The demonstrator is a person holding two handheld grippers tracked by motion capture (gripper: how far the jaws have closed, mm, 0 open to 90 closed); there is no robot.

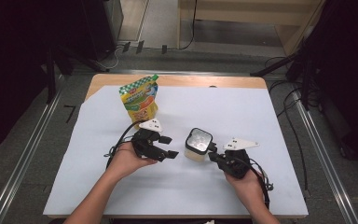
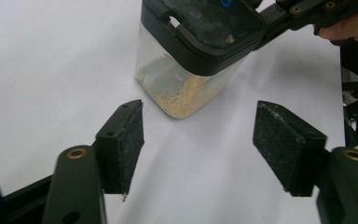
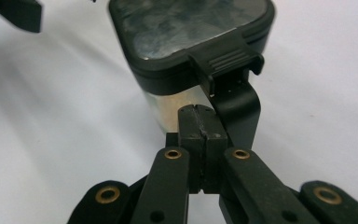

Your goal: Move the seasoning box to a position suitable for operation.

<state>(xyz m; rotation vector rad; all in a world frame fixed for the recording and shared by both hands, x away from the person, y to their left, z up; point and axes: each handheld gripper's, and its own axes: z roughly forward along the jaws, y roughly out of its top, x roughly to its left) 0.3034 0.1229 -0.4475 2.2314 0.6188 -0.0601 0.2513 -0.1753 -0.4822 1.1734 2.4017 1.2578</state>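
We see the clear box (image 1: 198,145) with a dark lid standing on the white sheet (image 1: 242,112), between our two grippers; our left gripper (image 1: 168,146) sits just beside it, wide open and holding nothing; our right gripper (image 1: 213,157) is pinched tight right at the box's side, below its lid clip (image 3: 227,60); the snack bag (image 1: 140,98) stands farther back.

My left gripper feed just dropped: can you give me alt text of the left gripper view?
The left gripper stands open over white table cover, nothing between its pads. Just beyond stands a clear container with a black lid and tan granules at the bottom; the right gripper reaches its lid.
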